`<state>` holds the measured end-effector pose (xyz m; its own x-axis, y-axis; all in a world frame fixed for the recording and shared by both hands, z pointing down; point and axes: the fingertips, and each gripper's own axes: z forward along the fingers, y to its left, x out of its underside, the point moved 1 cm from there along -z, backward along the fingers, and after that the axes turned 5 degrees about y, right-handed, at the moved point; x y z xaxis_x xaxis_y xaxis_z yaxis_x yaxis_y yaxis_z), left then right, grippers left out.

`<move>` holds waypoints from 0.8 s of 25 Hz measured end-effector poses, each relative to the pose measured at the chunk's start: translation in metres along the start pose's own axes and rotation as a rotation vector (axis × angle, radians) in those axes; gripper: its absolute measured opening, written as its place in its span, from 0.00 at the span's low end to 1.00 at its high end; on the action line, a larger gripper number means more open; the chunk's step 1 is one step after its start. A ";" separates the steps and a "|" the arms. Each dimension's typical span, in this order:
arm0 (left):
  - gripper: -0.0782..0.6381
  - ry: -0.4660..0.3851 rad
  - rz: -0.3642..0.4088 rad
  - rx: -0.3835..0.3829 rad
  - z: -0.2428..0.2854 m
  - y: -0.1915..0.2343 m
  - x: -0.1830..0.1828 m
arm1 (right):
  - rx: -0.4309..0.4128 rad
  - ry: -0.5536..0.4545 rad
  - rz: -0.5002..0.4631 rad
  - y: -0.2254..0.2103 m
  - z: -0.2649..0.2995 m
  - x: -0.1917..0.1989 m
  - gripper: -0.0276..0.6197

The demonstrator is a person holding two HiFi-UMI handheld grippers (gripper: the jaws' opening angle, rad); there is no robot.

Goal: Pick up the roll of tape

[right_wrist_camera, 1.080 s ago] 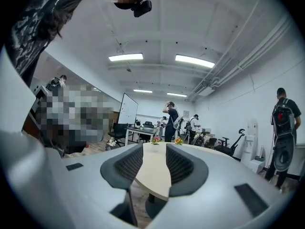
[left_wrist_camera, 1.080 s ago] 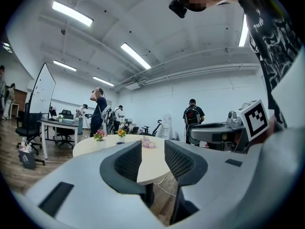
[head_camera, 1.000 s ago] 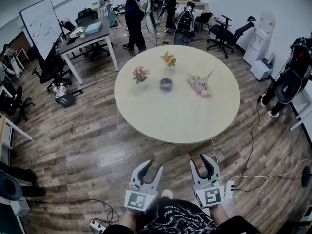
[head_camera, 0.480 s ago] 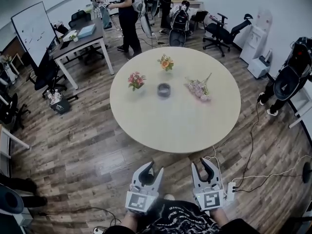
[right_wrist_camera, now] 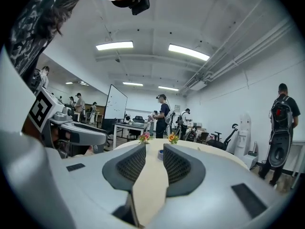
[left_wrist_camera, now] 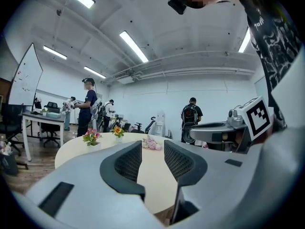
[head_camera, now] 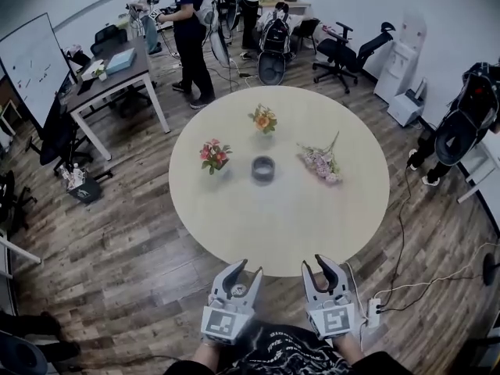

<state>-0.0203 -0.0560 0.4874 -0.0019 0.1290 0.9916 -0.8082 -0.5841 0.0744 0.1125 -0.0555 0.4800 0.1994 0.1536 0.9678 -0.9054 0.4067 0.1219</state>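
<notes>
The roll of tape (head_camera: pixel 263 169), a small grey ring, lies flat near the middle of the round beige table (head_camera: pixel 344 225). In the right gripper view the tape (right_wrist_camera: pixel 160 152) shows far off, just above the gap between the jaws. My left gripper (head_camera: pixel 242 269) and right gripper (head_camera: pixel 322 262) hover side by side at the table's near edge, well short of the tape, both pointing level across it. The left gripper (left_wrist_camera: pixel 152 144) is open and empty. The right gripper (right_wrist_camera: pixel 154 148) is opening, with nothing between its jaws.
Three flower bunches surround the tape: a pink one (head_camera: pixel 213 153) to its left, an orange one (head_camera: pixel 263 119) behind it, a pale bouquet (head_camera: pixel 320 160) to its right. People (head_camera: pixel 190 30), a desk (head_camera: pixel 109 73) and office chairs (head_camera: pixel 344 49) stand beyond. A power strip (head_camera: pixel 373 311) and cables lie on the floor.
The table has come closer in the head view. Both grippers have moved forward from over the wooden floor to the table's near edge.
</notes>
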 end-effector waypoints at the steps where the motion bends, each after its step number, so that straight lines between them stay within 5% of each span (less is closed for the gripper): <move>1: 0.33 0.003 0.007 0.013 0.005 0.010 -0.001 | 0.010 0.007 0.005 0.001 0.011 -0.003 0.23; 7: 0.34 0.007 -0.001 0.049 0.030 0.066 -0.011 | 0.003 -0.089 -0.025 0.018 0.068 -0.028 0.24; 15: 0.34 0.013 0.009 0.090 0.051 0.117 -0.013 | 0.049 0.046 0.042 0.027 0.117 -0.025 0.24; 20: 0.34 0.005 -0.001 0.072 0.062 0.135 -0.016 | 0.047 0.030 0.035 0.024 0.142 -0.024 0.24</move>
<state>-0.0927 -0.1866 0.4877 -0.0041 0.1331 0.9911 -0.7639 -0.6400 0.0828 0.0332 -0.1772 0.4914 0.1779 0.1942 0.9647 -0.9283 0.3583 0.0991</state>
